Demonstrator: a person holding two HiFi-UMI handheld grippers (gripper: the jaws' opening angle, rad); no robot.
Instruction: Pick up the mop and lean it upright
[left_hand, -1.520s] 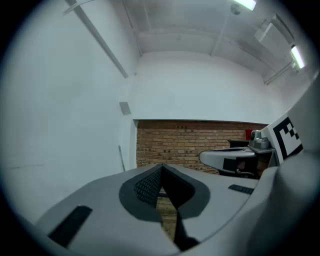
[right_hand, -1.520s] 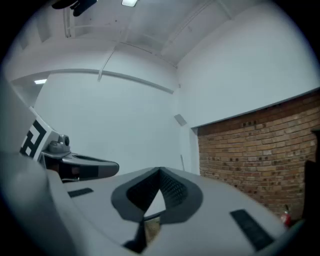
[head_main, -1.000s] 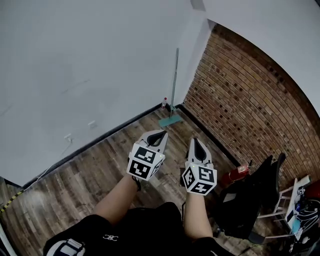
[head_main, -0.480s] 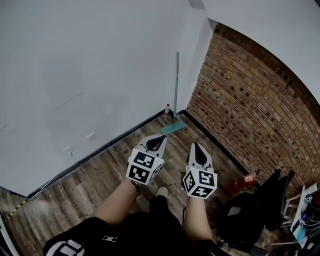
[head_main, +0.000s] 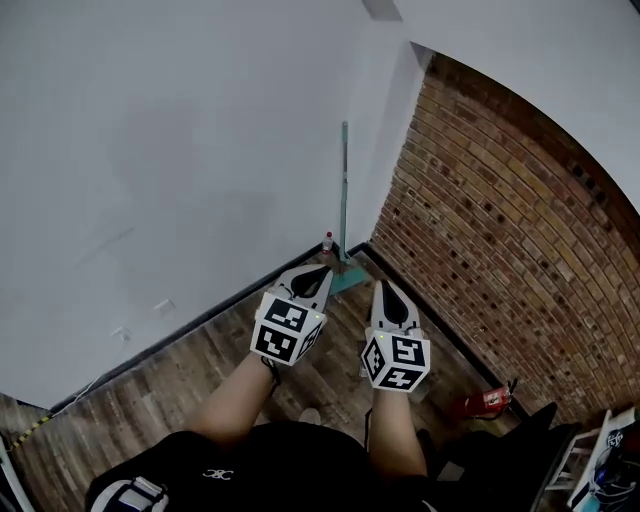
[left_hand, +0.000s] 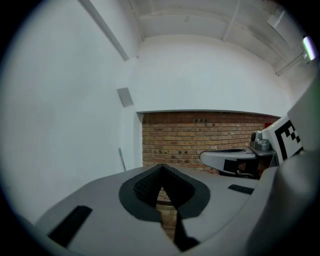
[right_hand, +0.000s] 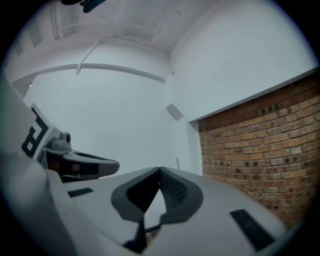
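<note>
Holding my left gripper (head_main: 321, 270) and right gripper (head_main: 386, 288) closed and empty, I face the mop (head_main: 344, 195) leaning upright against the wall (head_main: 200, 150).

One teal long-poled flat mop (head_main: 344, 200); two white plastic grippers, the left gripper (head_main: 322, 270) and right gripper (head_main: 385, 288); one red fire extinguisher (head_main: 480, 404); seemingly one small red-capped bottle (head_main: 327, 242).

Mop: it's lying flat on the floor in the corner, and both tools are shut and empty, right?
No: the head view shows the mop upright, leaning on the white wall in the corner. Left tool and right tool are shut and empty.
</note>
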